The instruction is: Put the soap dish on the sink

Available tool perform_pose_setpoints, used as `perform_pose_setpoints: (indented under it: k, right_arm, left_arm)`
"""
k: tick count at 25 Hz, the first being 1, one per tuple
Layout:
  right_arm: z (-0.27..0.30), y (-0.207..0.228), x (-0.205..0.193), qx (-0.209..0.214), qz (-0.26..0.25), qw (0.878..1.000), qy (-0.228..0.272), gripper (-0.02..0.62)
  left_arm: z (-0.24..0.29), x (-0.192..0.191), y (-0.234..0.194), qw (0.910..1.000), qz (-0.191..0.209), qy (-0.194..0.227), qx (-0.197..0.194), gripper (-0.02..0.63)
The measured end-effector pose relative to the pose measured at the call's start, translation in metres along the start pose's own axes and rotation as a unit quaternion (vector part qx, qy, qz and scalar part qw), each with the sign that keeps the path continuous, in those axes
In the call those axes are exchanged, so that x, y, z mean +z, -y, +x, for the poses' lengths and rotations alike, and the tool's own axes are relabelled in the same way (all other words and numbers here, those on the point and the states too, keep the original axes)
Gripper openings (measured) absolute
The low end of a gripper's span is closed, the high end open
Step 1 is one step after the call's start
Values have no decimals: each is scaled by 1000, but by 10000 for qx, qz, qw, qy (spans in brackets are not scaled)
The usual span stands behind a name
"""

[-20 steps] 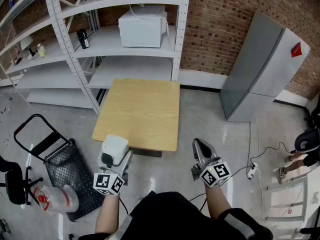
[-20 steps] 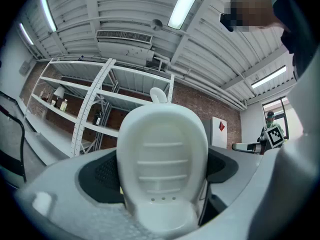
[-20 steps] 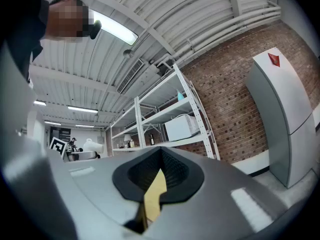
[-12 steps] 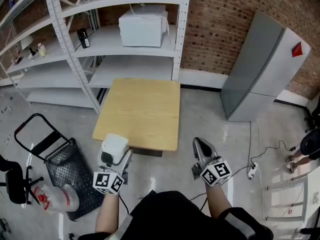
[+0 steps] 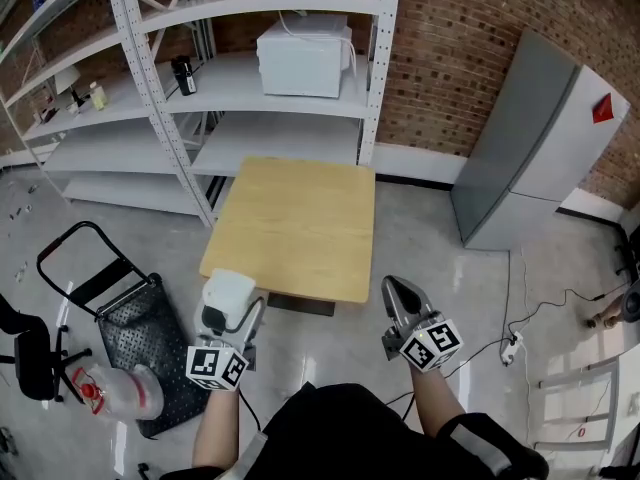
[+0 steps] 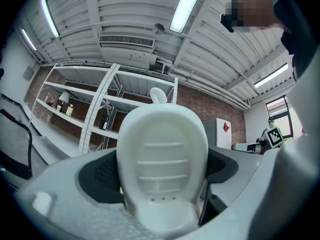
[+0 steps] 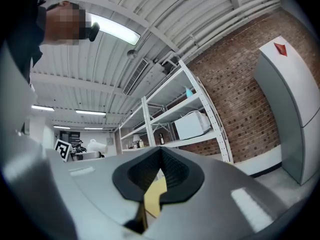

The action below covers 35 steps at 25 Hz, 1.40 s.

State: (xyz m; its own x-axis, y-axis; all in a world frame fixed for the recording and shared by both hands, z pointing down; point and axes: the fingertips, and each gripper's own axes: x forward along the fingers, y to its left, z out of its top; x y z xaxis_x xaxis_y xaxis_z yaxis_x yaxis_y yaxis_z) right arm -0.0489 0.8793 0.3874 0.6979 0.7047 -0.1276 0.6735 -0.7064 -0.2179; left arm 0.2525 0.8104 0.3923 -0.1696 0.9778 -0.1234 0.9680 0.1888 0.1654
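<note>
Table point(image 5: 290, 228) drifted rightward in frame; left gripper point(image 5: 231, 311), spread wide, clamps the probably light, stiff, slick soap dish point(image 6: 162, 164) by its sides; right gripper point(image 5: 398, 292) closed, empty.

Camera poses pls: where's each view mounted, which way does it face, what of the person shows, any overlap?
Head view: on the head, looking steeply down at table and shelves; both forearms, left gripper, right gripper show.
Left gripper view: on left gripper, along its jaws, slightly up; soap dish clamped between them, shelves beyond; torso at right.
Right gripper view: on right gripper, along its shut jaws toward shelves and grey cabinet; torso at left.
Shared: shelves and brick wall in all three.
</note>
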Motion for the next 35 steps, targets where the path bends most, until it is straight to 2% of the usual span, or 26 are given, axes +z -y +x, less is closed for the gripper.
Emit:
perform_pose_setpoints:
  k: [5,10,15,24,31,35]
  right_arm:
    - [27,-41,-5,389,-114,9992,-66,6]
    - [64,-94,-18,919,-137,9955,-181,6]
    - [102,-155,-35,1475,-88,9886,-279,6]
    - [146,-254,-75,2453,115,9683,-448,6]
    - [172,-279,-83,3129,207,9479,-560,6]
    - [191,-303,-89,3625,214,9293,-666,6]
  left_arm:
    - [-32,16,-31,9993,106,144,317,469]
    - [-84,30,-70,9962,122,240,824,469]
    - [-145,36,-113,9894,161,313,1409,469]
    - [-247,43,-169,9672,224,451,2490,469]
    - [-268,55,-164,9511,345,628,3005,469]
    - [-291,59,-158,9327,416,672,3519,469]
